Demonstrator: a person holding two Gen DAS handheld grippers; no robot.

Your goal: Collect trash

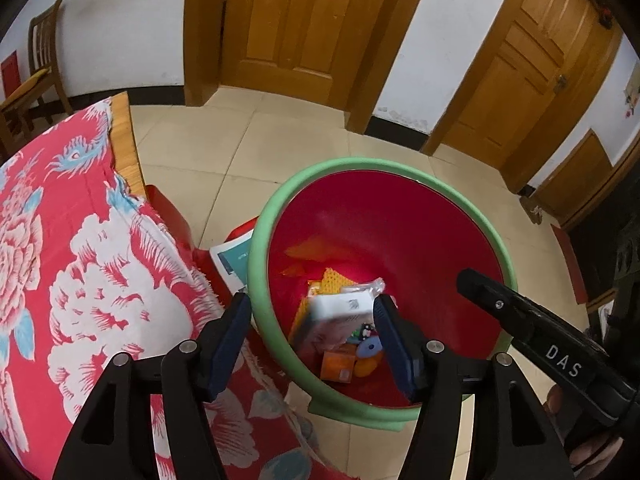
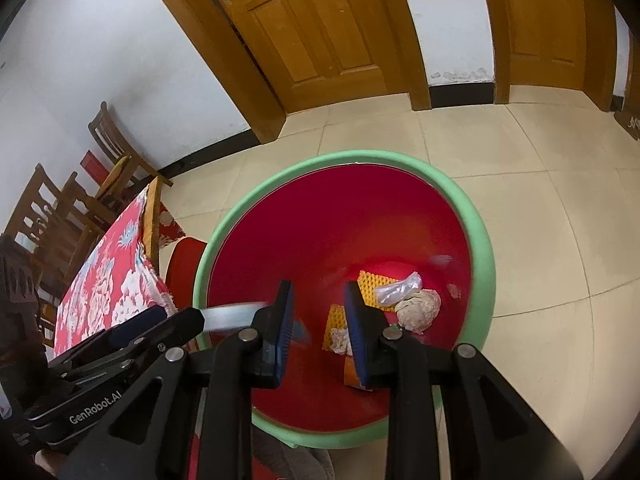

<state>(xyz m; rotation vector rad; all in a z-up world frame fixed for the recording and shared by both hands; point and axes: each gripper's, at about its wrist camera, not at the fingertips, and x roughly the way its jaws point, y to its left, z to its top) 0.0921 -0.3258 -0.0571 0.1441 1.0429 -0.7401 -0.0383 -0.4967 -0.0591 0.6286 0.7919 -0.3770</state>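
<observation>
- dropping step in hand — left gripper (image 1: 310, 336) jaws apart over the red bin (image 1: 400, 216), blurred white box (image 1: 340, 308) between them, apparently loose.
- right gripper (image 2: 318, 320) narrow, empty.
- next, likely: fetch more trash.

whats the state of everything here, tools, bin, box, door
left tool, open, pads off the white box
white box, loose and blurred between the left tool's fingers, over the bin
right tool, open, nothing between its fingers
bin, upright, no lid, trash only at the bottom
door, looks shut
</observation>
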